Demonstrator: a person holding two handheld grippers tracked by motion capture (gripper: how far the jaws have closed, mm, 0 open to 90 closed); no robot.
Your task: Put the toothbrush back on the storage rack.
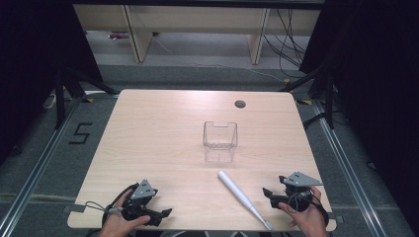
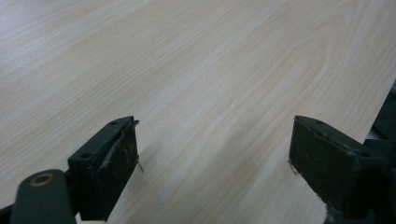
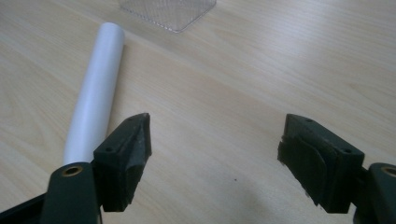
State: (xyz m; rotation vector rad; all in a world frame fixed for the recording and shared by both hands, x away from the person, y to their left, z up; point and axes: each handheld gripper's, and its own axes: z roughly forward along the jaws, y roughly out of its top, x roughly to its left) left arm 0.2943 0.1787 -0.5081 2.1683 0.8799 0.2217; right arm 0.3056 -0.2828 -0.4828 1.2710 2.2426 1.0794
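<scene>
The toothbrush [image 1: 243, 198] lies just this side of the clear box [image 1: 220, 135], bristles overhanging the bench [image 1: 163, 133] edge, between the left gripper [image 1: 165, 213] and right gripper [image 1: 267, 192], both wide open and empty.

Left gripper [image 1: 165, 213]: held in the person's left hand [image 1: 118, 222] at the near-left corner of the desk [image 1: 163, 123], jaws pointing toward the right edge, spread wide, nothing between them. Right gripper [image 1: 266, 193]: held in the right hand [image 1: 309, 217] at the near-right corner, jaws pointing toward the left edge, spread wide, nothing between them. Both hands enter over the near edge.
</scene>
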